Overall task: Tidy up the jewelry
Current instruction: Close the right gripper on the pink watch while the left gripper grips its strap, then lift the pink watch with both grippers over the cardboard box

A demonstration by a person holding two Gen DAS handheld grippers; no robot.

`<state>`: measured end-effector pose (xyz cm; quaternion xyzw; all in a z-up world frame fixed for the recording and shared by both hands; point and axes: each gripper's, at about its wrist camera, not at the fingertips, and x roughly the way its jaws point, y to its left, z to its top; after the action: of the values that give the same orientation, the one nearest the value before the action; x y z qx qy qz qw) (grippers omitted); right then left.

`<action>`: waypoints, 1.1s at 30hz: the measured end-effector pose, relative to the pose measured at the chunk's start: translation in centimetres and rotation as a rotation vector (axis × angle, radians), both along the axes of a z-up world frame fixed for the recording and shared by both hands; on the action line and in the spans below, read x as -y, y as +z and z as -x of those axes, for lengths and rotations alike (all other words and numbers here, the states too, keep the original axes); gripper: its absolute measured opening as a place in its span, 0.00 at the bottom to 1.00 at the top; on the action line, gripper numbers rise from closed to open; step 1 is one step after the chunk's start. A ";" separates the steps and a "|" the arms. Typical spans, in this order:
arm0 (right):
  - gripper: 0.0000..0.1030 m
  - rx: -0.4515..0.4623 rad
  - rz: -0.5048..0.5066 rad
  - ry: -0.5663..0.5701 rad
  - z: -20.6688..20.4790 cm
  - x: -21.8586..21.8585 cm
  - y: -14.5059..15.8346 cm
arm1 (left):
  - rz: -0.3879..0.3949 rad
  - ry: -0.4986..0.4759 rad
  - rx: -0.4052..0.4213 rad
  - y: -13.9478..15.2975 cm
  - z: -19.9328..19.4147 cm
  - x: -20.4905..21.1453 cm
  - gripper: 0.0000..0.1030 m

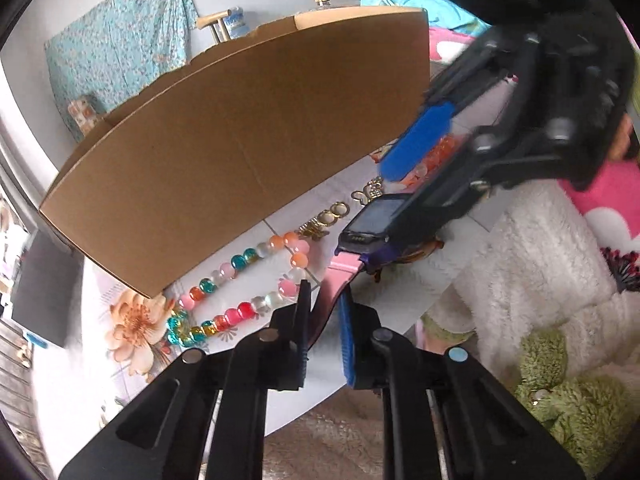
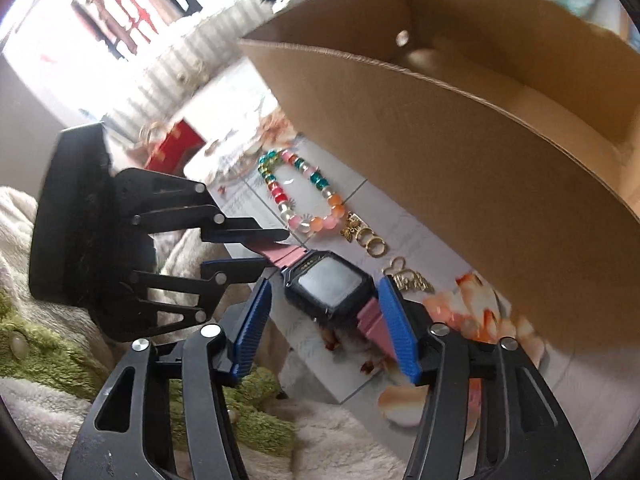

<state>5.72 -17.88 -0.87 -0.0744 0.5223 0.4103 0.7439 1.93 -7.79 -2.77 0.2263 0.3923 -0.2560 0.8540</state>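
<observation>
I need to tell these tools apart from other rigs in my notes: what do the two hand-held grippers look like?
Both match: the left hand-held gripper and right hand-held gripper are black plastic linkage frames with cut-out slots and round silver pivot pins, ending in flat fingers faced with ribbed blue pads. No cables or sleeves show.

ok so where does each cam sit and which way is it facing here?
Left wrist: on the left gripper, looking down along its fingers at the watch's pink strap, which its jaws pinch; right gripper upper right.
Right wrist: on the right gripper, looking down at the watch, jaws open either side of the strap; left gripper at left, shut on the strap.
Shared: watch, bead bracelet, gold rings, cardboard box, each other's gripper.
</observation>
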 end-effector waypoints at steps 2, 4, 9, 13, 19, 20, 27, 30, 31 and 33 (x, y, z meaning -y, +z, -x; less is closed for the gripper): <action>0.53 0.026 0.016 -0.038 1.0 0.6 0.1 | 0.014 -0.001 -0.010 0.1 -0.2 0.1 0.12; 0.52 0.103 0.065 -0.081 2.3 0.8 0.4 | 0.017 -0.003 -0.011 0.2 -0.4 0.1 0.12; 0.33 0.362 0.236 -0.144 5.2 -0.4 0.4 | 0.028 -0.006 -0.015 0.4 -0.5 -0.3 0.11; 0.26 0.458 0.335 -0.128 6.4 -1.3 -0.7 | 0.030 -0.007 -0.020 0.3 0.2 -0.7 0.10; 0.12 0.555 0.436 -0.135 6.8 -1.8 -1.9 | 0.019 -0.010 -0.007 0.2 0.5 -0.7 0.10; 0.08 0.564 0.447 -0.141 6.7 -2.0 -2.1 | 0.017 -0.008 -0.004 0.3 0.4 -0.7 0.10; 0.02 0.666 0.369 -0.268 6.9 -1.7 -1.3 | 0.034 0.017 0.025 2.3 0.6 -0.7 0.03; 0.01 0.711 0.330 -0.326 7.0 -1.5 -0.7 | 0.033 0.019 0.062 3.8 0.7 -0.7 0.03; 0.01 0.730 0.315 -0.350 7.1 -1.4 -0.5 | 0.033 0.019 0.073 4.2 0.7 -0.6 0.03; 0.01 0.754 0.296 -0.379 7.2 -0.9 0.2 | 0.028 0.023 0.095 5.2 0.8 -0.4 0.03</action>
<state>-1.46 -17.03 -0.68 -0.2274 0.2719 0.1320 0.9257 1.09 -7.43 2.47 0.2216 0.3501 -0.2408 0.8777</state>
